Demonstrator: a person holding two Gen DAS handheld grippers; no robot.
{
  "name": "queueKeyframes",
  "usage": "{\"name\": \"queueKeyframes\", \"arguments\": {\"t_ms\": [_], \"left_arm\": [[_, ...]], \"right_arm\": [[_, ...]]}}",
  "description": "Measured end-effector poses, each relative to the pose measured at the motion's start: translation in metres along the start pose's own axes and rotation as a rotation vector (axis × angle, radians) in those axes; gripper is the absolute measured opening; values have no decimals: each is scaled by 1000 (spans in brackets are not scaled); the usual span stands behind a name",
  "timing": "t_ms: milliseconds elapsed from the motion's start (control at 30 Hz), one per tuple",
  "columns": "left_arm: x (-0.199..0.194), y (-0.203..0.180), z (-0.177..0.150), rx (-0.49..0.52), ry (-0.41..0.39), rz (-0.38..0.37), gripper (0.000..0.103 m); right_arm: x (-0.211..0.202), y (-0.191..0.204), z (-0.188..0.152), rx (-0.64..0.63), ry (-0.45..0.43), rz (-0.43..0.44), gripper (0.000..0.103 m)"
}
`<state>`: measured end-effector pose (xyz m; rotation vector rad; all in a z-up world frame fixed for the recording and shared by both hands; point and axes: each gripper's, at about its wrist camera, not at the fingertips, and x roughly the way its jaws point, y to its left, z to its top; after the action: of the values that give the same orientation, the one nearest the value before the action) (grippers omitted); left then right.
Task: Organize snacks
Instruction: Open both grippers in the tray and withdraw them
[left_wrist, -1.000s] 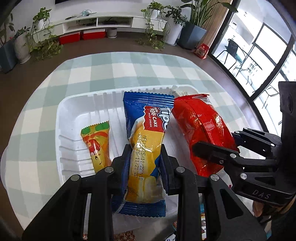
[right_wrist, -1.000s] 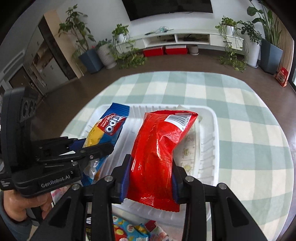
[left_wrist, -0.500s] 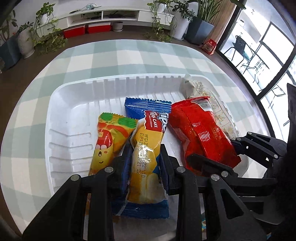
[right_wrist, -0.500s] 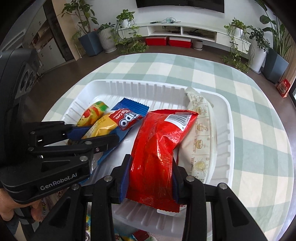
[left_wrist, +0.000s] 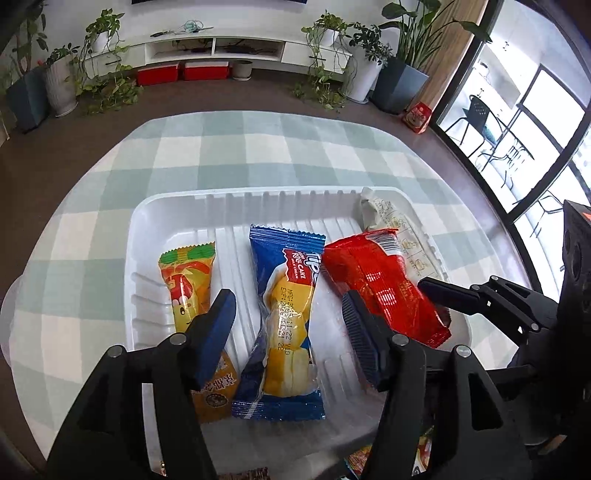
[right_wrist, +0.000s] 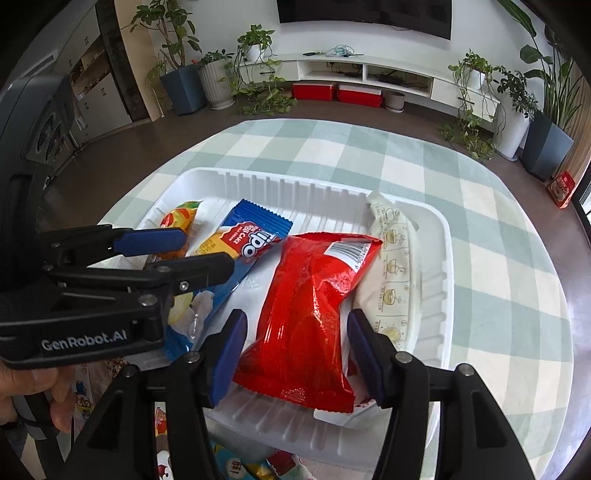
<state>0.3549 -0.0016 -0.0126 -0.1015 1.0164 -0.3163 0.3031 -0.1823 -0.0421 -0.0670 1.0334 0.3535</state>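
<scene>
Checked green-and-white cloth covers the round bench (left_wrist: 221, 147). On it sits a white ribbed plastic tray (right_wrist: 439, 266) holding four crinkly wrapped snacks side by side: red bag (right_wrist: 314, 306), blue cake pack (left_wrist: 288, 314), cream pouch (right_wrist: 395, 266), orange pack (left_wrist: 188, 280). Left gripper (left_wrist: 288, 332) straddles the blue pack, right gripper (right_wrist: 295, 354) the red bag; both jaws are opening, pads clear.

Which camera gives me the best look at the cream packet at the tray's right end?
The right wrist view: the cream packet shows nearly end to end beside the red bag, printed icons readable. In the left wrist view the cream packet is farther off and the red bag covers its near end.
</scene>
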Motion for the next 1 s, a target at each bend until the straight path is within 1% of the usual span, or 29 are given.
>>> {"name": "queueKeyframes", "arguments": {"t_ms": [67,133,167,233,267,300,333,367,433,500,533,600,667,733,800,900,933,1000], "left_arm": [[-18,0,2,-3,-30,-8,65],[-40,1,2,-10,-67,-14,77],[-54,2,1,-13,-92,-19,80],[-84,4,-2,-14,-138,-29,88],[-98,5,-6,-12,-161,-35,92],[-113,7,-11,-14,-186,-35,99],[-128,9,-17,-19,-211,-35,102],[-142,11,-24,-22,-235,-35,102],[-163,15,-44,-23,-256,-7,103],[-178,20,-67,-46,-266,12,103],[-183,24,-80,-61,-269,14,103],[-191,29,-108,-88,-280,14,103],[-196,32,-140,-103,-316,22,103],[-195,32,-170,-123,-316,35,103],[-186,32,-192,-147,-260,61,103],[-164,30,-212,-197,-153,109,102],[-159,30,-215,-217,-136,108,102],[-150,27,-216,-220,-125,122,101]], "right_arm": [[-8,-1,2,-3,-17,-10,62],[-19,-3,6,8,-42,-12,65],[-27,-5,8,19,-60,-12,66],[-46,-9,13,40,-105,-11,73],[-58,-11,15,48,-134,-12,75],[-71,-13,16,53,-165,-13,78],[-86,-15,16,61,-199,-13,82],[-102,-17,16,73,-234,-9,84],[-135,-20,11,98,-303,9,96],[-168,-22,0,124,-368,18,101],[-183,-22,-10,138,-399,28,103],[-208,-18,-32,158,-437,38,103],[-224,-12,-58,174,-454,35,103],[-233,-3,-91,185,-457,24,103],[-234,7,-124,196,-449,-8,103],[-226,26,-174,218,-416,-30,103],[-221,31,-189,227,-400,-31,103],[-213,38,-215,255,-364,-26,102]]}}
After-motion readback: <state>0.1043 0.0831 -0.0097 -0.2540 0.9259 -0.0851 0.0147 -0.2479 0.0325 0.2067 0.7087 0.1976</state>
